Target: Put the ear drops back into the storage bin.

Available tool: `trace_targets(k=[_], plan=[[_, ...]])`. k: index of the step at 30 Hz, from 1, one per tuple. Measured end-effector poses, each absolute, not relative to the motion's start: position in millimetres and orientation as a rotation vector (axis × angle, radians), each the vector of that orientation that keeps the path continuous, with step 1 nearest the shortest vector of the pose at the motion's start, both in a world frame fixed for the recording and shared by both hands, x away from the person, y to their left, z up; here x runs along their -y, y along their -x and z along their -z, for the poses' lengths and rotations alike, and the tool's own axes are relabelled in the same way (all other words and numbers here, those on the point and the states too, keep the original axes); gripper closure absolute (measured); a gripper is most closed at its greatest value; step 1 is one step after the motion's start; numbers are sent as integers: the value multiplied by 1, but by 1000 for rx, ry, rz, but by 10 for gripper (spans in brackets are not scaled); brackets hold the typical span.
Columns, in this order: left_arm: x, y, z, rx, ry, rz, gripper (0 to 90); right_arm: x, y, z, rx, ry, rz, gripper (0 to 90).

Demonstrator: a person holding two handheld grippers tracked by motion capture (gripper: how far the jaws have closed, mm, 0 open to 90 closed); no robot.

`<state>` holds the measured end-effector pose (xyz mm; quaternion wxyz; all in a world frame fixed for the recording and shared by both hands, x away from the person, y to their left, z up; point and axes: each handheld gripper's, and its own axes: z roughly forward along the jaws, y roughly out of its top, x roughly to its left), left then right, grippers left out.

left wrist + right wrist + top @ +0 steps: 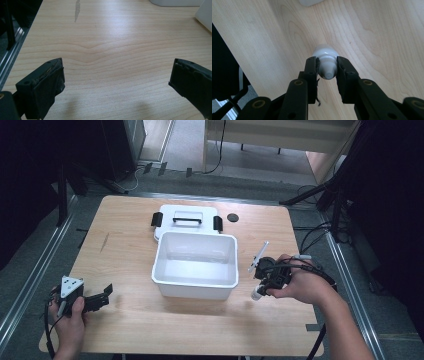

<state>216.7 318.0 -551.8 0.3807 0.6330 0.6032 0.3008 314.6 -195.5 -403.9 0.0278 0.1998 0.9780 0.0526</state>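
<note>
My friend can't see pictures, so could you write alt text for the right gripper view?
Two black jaws of the right gripper are closed on the cap end of a small white bottle, which stands on a light wooden table. Dark floor shows past the table's edge at the left.

Small white bottle (325,62) clamped at its cap, body toward wooden table (374,37)

The white bottle's (325,56) body hides behind its cap (327,68) and the tongs.

White bin (195,280) and bottle (325,60) (black tools (326,66)) on pale wood-grain table (150,320).
</note>
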Motion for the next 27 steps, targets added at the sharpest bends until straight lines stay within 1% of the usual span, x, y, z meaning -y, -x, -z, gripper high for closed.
trace_targets(k=[15,27], plan=[[-317,-215,551,-1532,-1615,-799,1,179,-313,349,-3004,-535,-211,723],[-315,-214,551,-1529,-1620,-816,1,166,-313,321,-2998,-514,-218,724]])
